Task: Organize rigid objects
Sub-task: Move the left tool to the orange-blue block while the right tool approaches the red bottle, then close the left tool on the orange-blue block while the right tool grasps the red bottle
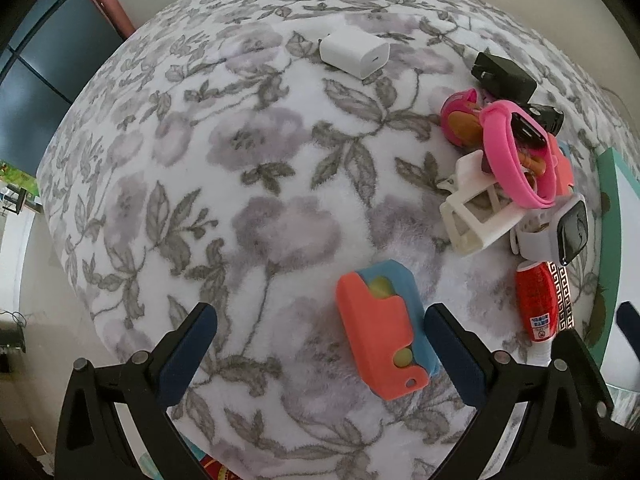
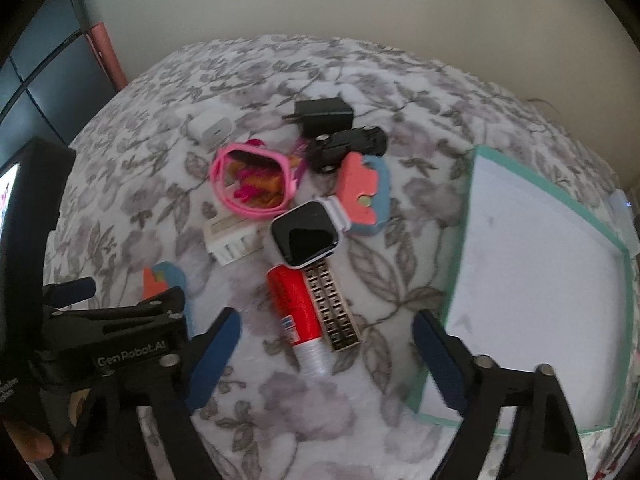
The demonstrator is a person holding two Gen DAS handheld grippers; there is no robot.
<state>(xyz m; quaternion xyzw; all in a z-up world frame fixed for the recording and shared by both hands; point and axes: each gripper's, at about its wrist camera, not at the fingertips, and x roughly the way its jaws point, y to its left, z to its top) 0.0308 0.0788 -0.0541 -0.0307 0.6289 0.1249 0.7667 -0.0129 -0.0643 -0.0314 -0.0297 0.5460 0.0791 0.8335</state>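
A soft blanket (image 1: 248,184) with grey leaves and pale purple flowers covers the whole work surface, and a plain light wall stands behind it.

In the left wrist view, the left gripper (image 1: 320,332) hangs above the blanket with its jaws wide apart. A coral and blue plastic toy (image 1: 384,328) lies between the blue pads; the pads do not press on it. Farther away a white charger (image 1: 354,51) lies alone.

In the right wrist view, the right gripper (image 2: 326,348) also has its jaws apart, and nothing is gripped. A red tube with a silver cap (image 2: 300,312) lies between the pads without touching them, and a patterned gold and black strip (image 2: 334,312) lies just beside it. Above them is a smartwatch with a white band (image 2: 306,236), touching a second coral and blue toy (image 2: 366,196). A pink watch band (image 2: 256,180), a white ribbed piece (image 2: 232,240), a black toy car (image 2: 348,146) and a black charger (image 2: 324,116) lie close together. On the right, a shallow box with a mint green rim (image 2: 464,240) lies on the blanket, well apart from the pile.
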